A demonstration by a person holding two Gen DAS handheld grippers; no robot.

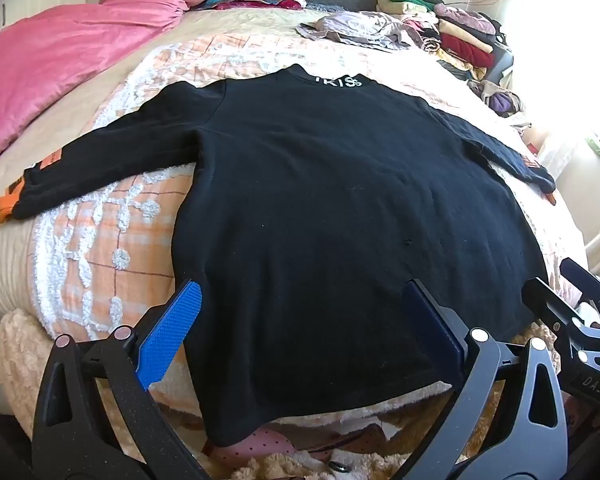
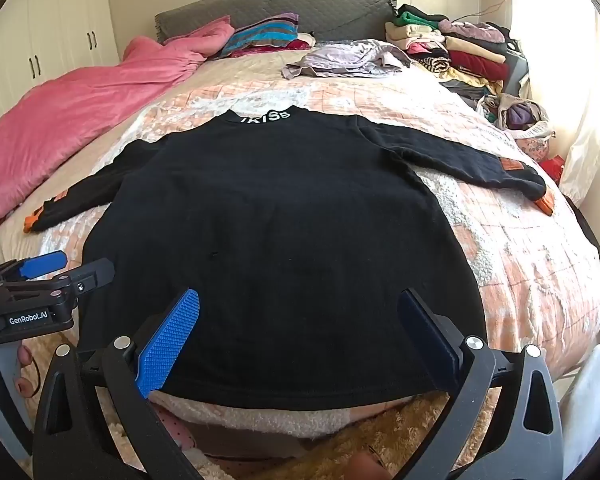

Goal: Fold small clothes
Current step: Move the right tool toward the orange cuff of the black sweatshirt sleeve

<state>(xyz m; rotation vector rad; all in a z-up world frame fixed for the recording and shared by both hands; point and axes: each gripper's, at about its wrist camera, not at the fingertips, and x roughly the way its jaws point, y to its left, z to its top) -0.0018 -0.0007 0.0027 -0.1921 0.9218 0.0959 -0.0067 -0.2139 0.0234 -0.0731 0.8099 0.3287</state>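
black sweater (image 1: 332, 208) lies flat on the bed (image 1: 100, 264), sleeves spread. i've got left claw (image 1: 300, 320) and right claw (image 2: 296, 320) wide over its hem, holding nothing.

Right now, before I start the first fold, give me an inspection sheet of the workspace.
Surface: bed with an orange-and-white checked quilt, bumpy.
Job's things: black sweater spread flat, sleeves out to both sides, collar far, hem at the near edge.
Clutter: pink duvet at far left; loose pale garment near the headboard; stacked clothes far right.
Grippers: left gripper and right gripper both open, hovering over the hem, holding nothing.
Cables: thin wire on the wall behind the stacks.
Surroundings: white wardrobe left, bright window right.
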